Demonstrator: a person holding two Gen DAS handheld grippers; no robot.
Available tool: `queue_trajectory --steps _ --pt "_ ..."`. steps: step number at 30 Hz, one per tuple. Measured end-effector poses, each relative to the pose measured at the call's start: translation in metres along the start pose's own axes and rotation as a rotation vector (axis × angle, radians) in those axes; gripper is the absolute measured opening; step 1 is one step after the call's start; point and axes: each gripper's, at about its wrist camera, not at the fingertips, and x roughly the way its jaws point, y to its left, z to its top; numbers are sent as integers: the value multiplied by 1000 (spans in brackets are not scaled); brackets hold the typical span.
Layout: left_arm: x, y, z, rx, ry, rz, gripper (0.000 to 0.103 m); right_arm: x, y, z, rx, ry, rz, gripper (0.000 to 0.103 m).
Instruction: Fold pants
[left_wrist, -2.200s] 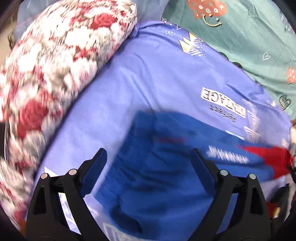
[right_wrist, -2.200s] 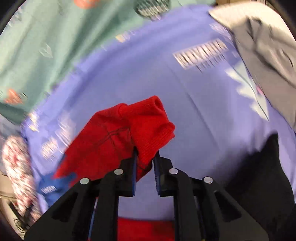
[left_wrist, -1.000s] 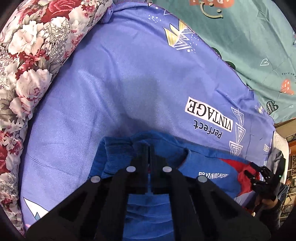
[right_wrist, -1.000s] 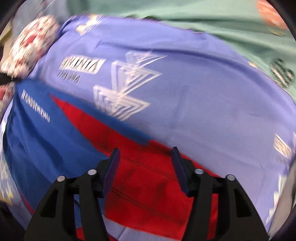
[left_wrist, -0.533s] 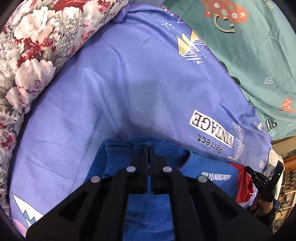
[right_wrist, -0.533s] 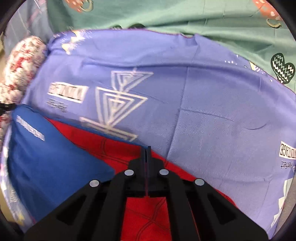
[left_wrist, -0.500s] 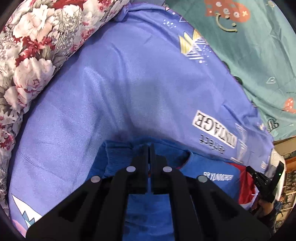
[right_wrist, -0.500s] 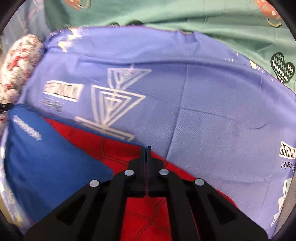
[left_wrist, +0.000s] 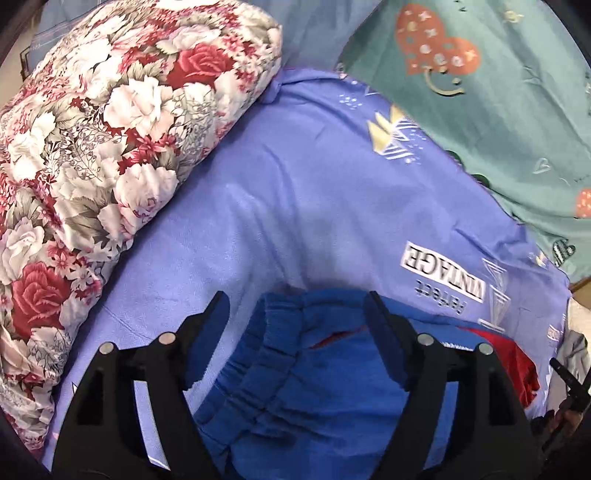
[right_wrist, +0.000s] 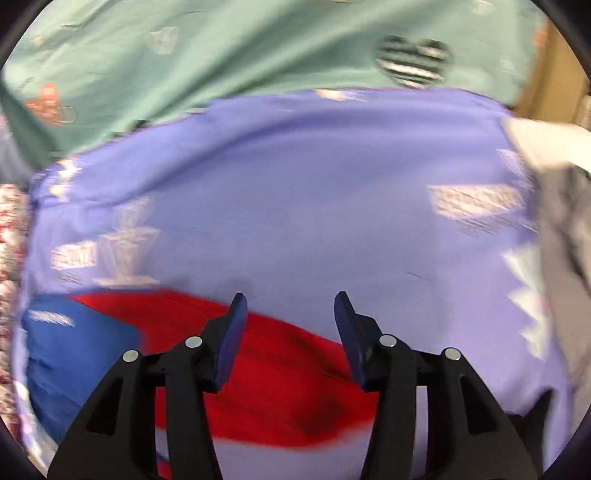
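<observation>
One purple bedsheet (left_wrist: 303, 206) covers the bed, with one floral quilt (left_wrist: 110, 133) along its edge. One pair of blue-and-red pants (left_wrist: 317, 387) lies on the sheet. Two hand-held grippers: the left hand-held gripper (left_wrist: 297, 341) and right hand-held gripper (right_wrist: 288, 339) both have jaws opening, nothing gripped, above the pants.

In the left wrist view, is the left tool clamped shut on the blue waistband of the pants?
No, the left tool is opening, its fingers apart on either side of the pants waistband without pressing it.
</observation>
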Motion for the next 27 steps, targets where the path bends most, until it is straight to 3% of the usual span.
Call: queue_trajectory --steps 4,7,10,11,12,14,17,20,22,23,25,27 --pt "8 -24 -21 72 66 -62 78 11 -26 -33 59 93 16 50" --pt "29 -43 -38 124 129 -29 78 34 -20 -41 69 113 38 52" --pt "45 -59 -48 154 156 -16 78 53 -5 -35 20 107 -16 51" --pt "49 -62 -50 159 167 -15 78 56 -3 -35 21 108 -9 46" --pt "57 -66 -51 167 187 2 78 61 -2 -31 15 113 -14 25" --pt "70 -68 -55 180 205 31 78 60 0 -22 3 101 -50 20" --pt "80 -70 -54 182 206 65 78 46 4 -3 -23 -17 -148 19" --pt "90 -70 -55 189 202 95 78 69 18 1 -95 -31 -249 32" --pt "101 -69 -59 198 231 120 80 85 35 -2 -186 -44 -361 50" --pt "101 -70 -59 206 232 123 80 83 39 0 -209 -37 -389 53" --pt "93 -72 -55 219 217 119 78 72 40 4 -203 -8 -359 55" --pt "79 -71 -50 208 191 88 78 45 35 3 -135 -51 -297 57"
